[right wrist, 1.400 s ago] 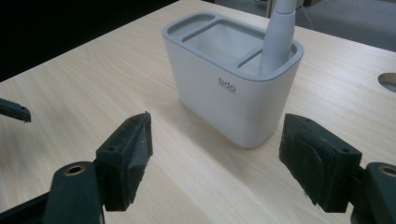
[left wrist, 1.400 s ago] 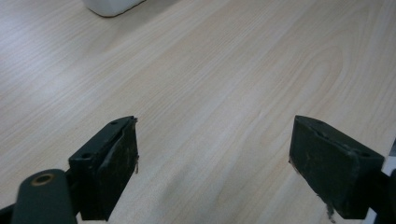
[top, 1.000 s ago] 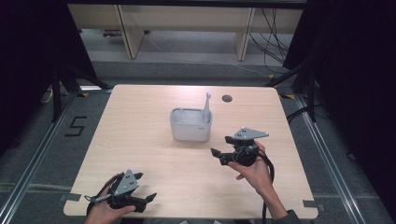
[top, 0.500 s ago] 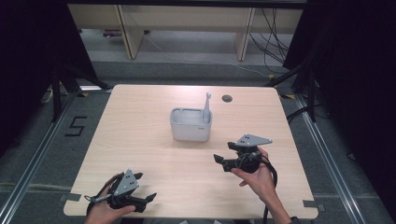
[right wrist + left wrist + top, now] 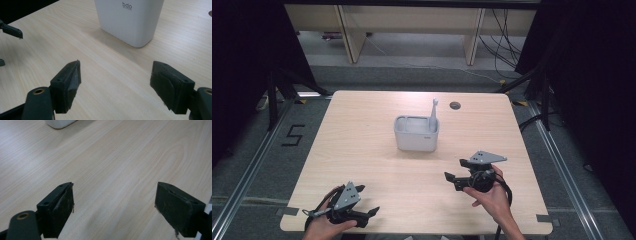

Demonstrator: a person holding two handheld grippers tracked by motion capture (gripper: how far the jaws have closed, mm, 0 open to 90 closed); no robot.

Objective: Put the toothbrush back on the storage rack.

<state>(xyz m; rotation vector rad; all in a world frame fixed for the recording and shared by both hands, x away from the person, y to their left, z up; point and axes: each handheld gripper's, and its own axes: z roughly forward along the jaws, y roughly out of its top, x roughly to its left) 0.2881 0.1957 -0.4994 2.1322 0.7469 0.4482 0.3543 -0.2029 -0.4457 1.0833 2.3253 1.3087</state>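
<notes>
1. A white rectangular box (image 5: 416, 134) sits near the middle of the wooden table (image 5: 362, 125), its long side running left to right across the table as the high view shows it.
2. A grey, stick-like tool (image 5: 433, 116) stands in the box's right end, nearly upright, its narrow tip pointing up and a little away from the person; what kind of tool it is cannot be told.
3. In the right gripper view the box (image 5: 130, 21) stands just ahead of the jaws, slightly to the right, with small "bdo" lettering on the face turned toward the camera.
4. The right gripper (image 5: 453, 177) is held low over the table by the person's right hand (image 5: 492, 197), near the right front part of the table, pointing left and toward the box; its jaws stand wide apart with nothing between them.
5. The left gripper (image 5: 371, 214) is held by the left hand (image 5: 324, 227) at the table's front left edge, pointing right; its jaws are also spread wide and empty, with bare wood between them in the left gripper view.
6. A small dark round hole (image 5: 455, 105) lies in the tabletop behind the box, to its right.
7. Compared with a second ago, the right gripper has drawn back from the box toward the person and sits lower on the table's right side; the left gripper, the box and the tool are where they were.
</notes>
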